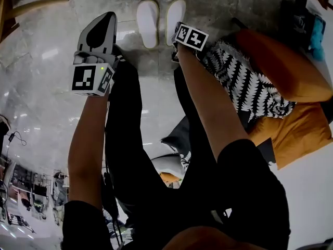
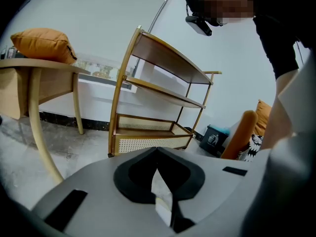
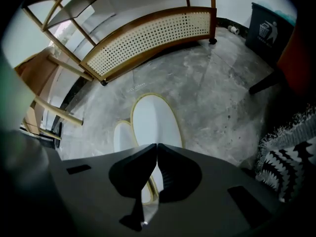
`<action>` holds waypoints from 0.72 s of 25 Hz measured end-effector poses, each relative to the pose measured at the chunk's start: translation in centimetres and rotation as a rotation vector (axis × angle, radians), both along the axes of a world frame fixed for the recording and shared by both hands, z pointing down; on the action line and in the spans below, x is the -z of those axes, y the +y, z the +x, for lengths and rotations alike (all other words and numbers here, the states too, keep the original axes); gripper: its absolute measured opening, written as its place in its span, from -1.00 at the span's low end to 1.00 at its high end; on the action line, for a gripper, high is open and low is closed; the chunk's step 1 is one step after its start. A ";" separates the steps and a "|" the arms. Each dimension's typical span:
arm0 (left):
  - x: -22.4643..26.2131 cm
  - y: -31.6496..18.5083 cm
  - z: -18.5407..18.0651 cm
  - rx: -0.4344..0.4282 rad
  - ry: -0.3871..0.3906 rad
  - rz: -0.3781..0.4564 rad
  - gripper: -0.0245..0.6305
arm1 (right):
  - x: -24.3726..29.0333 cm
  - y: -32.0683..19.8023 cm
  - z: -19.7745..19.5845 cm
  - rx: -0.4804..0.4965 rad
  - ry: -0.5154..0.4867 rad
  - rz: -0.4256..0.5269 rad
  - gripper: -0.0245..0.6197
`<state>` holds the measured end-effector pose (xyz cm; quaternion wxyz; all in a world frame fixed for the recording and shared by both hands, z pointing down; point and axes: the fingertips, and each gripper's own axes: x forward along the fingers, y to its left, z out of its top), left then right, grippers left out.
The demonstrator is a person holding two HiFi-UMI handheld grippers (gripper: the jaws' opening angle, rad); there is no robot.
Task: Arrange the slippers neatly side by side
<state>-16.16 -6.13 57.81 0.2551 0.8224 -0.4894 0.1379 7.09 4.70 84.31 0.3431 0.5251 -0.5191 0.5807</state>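
Two white slippers with yellowish edging lie side by side on the grey stone floor, one on the left (image 1: 147, 22) and one on the right (image 1: 175, 19). In the right gripper view the nearer slipper (image 3: 153, 120) lies straight below the jaws, and the other slipper (image 3: 122, 136) is at its left. My right gripper (image 3: 157, 145) points steeply down over them, shut, with nothing between its fingers; in the head view its marker cube (image 1: 191, 36) hides the jaws. My left gripper (image 1: 108, 16) hangs left of the slippers, shut and empty, and points toward a rack (image 2: 157, 149).
A wooden rack with cane panels (image 3: 148, 33) stands just beyond the slippers. At the left is a wooden table (image 2: 34, 78) with an orange cushion (image 2: 42, 43) on it. A dark bin (image 3: 269, 26), an orange cushion (image 1: 281, 61) and a black-and-white throw (image 1: 244, 82) lie at the right.
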 end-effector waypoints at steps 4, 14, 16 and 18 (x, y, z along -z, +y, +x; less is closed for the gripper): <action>-1.0 0.9 -0.3 -0.005 -0.008 -0.009 -0.88 | -1.9 0.8 -0.2 -0.068 -0.029 -0.017 -0.81; -1.7 1.7 -0.7 -0.026 -0.016 -0.011 -0.88 | -3.9 2.0 -2.1 -0.094 -0.076 -0.032 -0.81; -1.6 1.8 -0.7 -0.026 -0.014 -0.013 -0.88 | -4.0 1.9 -2.4 -0.111 -0.096 -0.035 -0.81; -1.4 1.9 -0.7 -0.027 -0.013 -0.011 -0.88 | -4.0 1.7 -2.7 -0.118 -0.111 -0.037 -0.80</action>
